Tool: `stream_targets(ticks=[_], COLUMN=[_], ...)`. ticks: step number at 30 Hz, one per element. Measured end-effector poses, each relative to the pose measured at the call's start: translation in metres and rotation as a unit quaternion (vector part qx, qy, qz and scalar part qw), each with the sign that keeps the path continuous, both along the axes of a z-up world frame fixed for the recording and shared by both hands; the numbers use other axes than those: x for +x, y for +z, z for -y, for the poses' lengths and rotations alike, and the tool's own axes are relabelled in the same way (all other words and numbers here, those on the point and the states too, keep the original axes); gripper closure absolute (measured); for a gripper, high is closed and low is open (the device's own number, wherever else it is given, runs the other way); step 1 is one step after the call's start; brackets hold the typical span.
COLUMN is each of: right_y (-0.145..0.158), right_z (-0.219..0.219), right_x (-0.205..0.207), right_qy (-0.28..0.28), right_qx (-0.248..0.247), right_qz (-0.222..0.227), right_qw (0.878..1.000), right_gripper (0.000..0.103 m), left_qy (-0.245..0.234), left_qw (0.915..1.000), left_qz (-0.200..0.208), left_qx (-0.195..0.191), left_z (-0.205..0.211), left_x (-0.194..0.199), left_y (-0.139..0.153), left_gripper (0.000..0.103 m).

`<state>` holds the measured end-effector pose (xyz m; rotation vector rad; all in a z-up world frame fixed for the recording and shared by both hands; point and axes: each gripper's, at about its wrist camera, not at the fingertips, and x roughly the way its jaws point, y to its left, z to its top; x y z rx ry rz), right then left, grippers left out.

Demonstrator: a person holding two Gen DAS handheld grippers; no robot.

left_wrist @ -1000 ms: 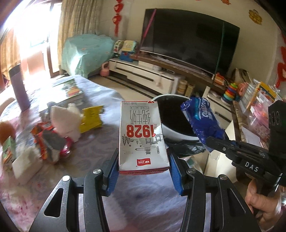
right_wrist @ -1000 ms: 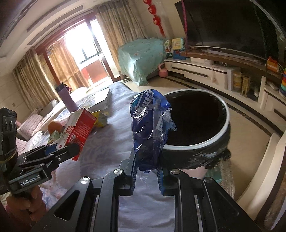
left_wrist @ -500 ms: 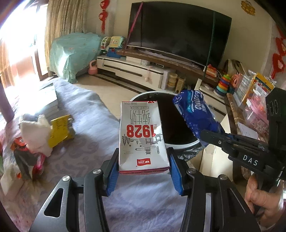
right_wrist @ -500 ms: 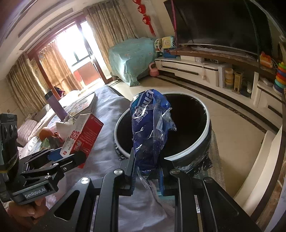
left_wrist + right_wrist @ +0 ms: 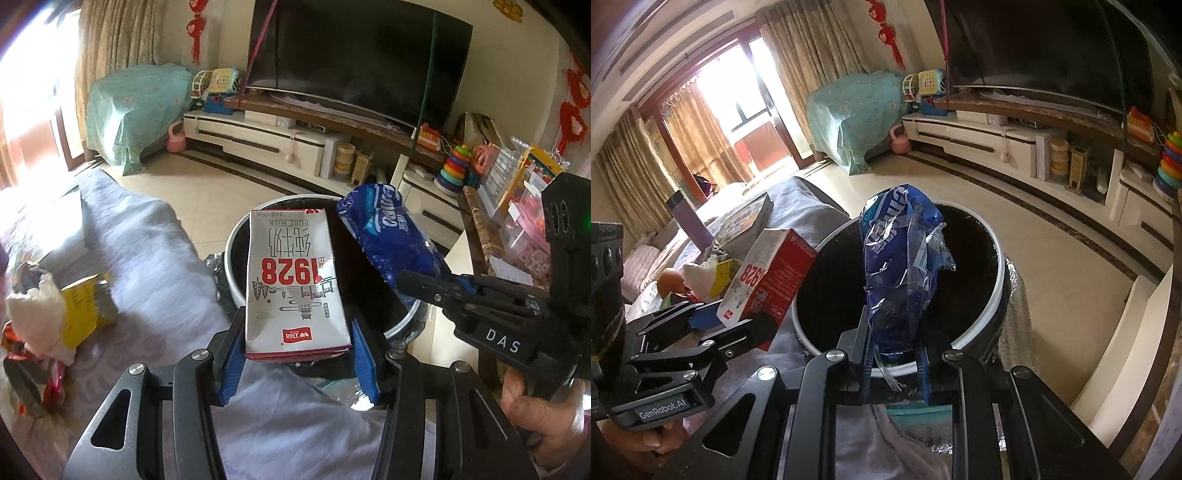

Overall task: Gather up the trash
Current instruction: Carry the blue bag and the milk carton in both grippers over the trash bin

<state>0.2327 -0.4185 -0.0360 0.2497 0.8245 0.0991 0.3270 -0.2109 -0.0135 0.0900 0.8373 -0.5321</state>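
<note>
Left wrist view first, going left to right: there's a pile of leftover trash (image 5: pixel 44 325) on the cloth-covered table (image 5: pixel 147 258), a white crumpled tissue, a yellow wrapper and some red packaging, all lying well apart from the bin. Then the left gripper (image 5: pixel 297 354), jaws roughly half open and clamped on the bottom end of a milk carton (image 5: pixel 295 288), the white one with "1928" in red, printed upside down from this angle. The carton sticks out over the near rim of the trash bin (image 5: pixel 236 266), a round white-rimmed one with a black liner, and honestly its inside just looks dark so I can't tell what's in there. To the right, the right gripper (image 5: pixel 406 275) comes in from the side, held by a hand (image 5: pixel 535 406), pinching a crumpled blue wrapper (image 5: pixel 388 236) above the bin's right side. Right wrist view backs that up: jaws nearly closed, squeezing the lower end of the blue wrapper (image 5: pixel 901 266), which stands up over the bin's black opening (image 5: pixel 960 295), with the carton (image 5: pixel 768 273) off to the left at the rim.
</note>
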Motion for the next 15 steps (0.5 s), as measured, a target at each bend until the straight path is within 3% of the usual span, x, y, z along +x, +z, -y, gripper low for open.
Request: stream_targets(ticks=[15], right_y=[-0.003], right_z=[0.012], right_x=[0.021], right_qy=[0.000], right_qx=[-0.006], right_qz=[-0.006], right_qw=[1.000], right_gripper=[0.080], left_qy=[0.006], left_qw=[0.9998], left_qz=[-0.016], left_qx=[-0.006], left_z=[0.018], left_x=[0.035], left_y=[-0.006], left_gripper=[0.053])
